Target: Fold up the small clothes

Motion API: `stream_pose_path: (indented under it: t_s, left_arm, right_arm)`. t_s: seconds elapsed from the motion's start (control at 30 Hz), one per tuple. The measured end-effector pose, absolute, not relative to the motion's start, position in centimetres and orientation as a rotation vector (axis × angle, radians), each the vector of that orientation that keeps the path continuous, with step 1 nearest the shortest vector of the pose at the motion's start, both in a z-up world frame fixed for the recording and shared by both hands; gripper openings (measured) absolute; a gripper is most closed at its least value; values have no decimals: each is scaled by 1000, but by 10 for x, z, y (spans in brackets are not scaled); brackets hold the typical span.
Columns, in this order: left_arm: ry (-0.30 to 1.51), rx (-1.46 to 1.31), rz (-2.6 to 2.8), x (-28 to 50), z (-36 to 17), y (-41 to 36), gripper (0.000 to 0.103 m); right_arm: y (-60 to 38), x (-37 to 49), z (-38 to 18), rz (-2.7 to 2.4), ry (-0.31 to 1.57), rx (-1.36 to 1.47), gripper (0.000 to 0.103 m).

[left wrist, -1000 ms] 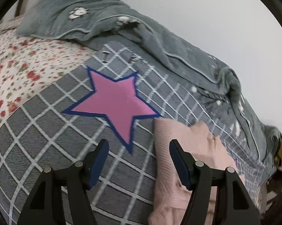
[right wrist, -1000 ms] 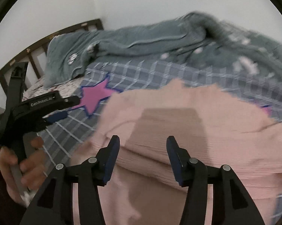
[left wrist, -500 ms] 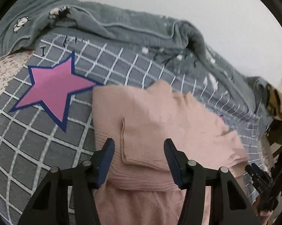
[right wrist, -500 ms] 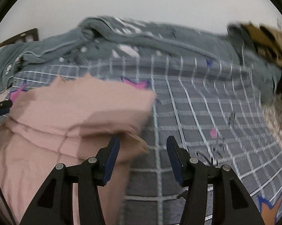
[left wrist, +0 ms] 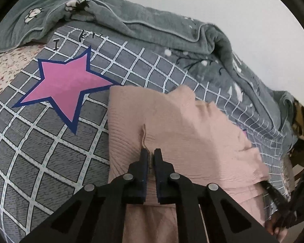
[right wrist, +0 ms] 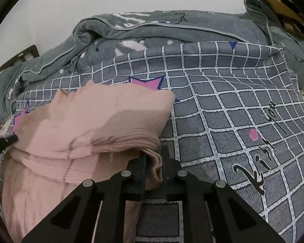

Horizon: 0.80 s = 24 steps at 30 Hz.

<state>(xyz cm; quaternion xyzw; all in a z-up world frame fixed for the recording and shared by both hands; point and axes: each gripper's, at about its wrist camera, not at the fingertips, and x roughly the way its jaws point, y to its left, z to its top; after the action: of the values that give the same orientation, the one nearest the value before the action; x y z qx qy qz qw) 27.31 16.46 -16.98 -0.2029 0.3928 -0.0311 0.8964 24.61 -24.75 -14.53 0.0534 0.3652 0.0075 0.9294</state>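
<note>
**A:** Sweater [left wrist: 178, 125], pink and ribbed, lying part-folded on the grey checked bedspread [left wrist: 50, 151], and both tongs are on it. Nearest the left camera, the left gripper [left wrist: 149, 156] points down at a slant, and its jaws have just been closing. They now stand pressed almost together, with a small ridge of pink knit pinched between the pads.

**B:** Same on the other side. The right gripper [right wrist: 154, 158] also tilts downward, and its jaws have just been closing too. They pinch a thick folded edge at the sweater's [right wrist: 95, 121] right corner, and the fabric bulges between the fingers.

**A:** Just beyond the left tongs, a raised crease runs up the fabric. Left of the sweater sits a big pink star [left wrist: 67, 89] printed on the spread.

**B:** My view misses most of that star. Instead it has black lettering [right wrist: 259, 158] on the checks out to the right, well apart from the sweater. At my left edge the other tool's dark tip [right wrist: 4, 141] touches the sweater's side.

**A:** And mine catches the right tool low at the right edge, dark and blurred. Farther back lies a rumpled grey-green blanket [left wrist: 131, 26], then the pale wall [left wrist: 232, 10].

**B:** Blanket [right wrist: 152, 32] and wall here too.
</note>
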Motion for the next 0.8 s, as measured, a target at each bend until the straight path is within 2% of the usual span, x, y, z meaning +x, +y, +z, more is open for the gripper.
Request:
stream_pose_path:
  t_s: [0.1,0.17,0.3,0.37,0.43,0.53,0.6,0.7,0.73,0.77,0.8]
  left_arm:
    - [836,-363,-19,272,-174,162,6]
    - [842,-351,-25,271,-175,161,6]
    - [838,-378,-54,267,-174,165,8]
    - [847,-410,-85,268,-175,167,15]
    - [859,-425,-104,270,-178,165,29]
    - [862,-415,-113,271,-177,157,44]
    - [869,-380,-95,274,-178,148,47]
    - [889,-284,-40,281,-180,133,45]
    - [878,-260,-16,282,-179,129,23]
    - [862,-253,-8,282,-177,128,7]
    - [852,-274,-37,282,-175,129,8]
  right_arm:
    - [-247,246,-148,-3,792,87,25]
    - [-250,240,-146,-11,788,89,37]
    - [-258,222,-142,-3,781,101,43]
    - [-258,214,-141,-5,785,90,43]
    - [-259,203,-140,-12,790,79,43]
    - [-260,186,-139,-12,796,82,43]
    - [-262,175,-138,-18,796,83,43]
    - [-262,162,-137,-21,798,91,43]
    - [-262,160,-137,-20,795,97,43]
    - [-262,159,-137,-16,793,101,43]
    - [-262,161,-136,-12,792,104,43]
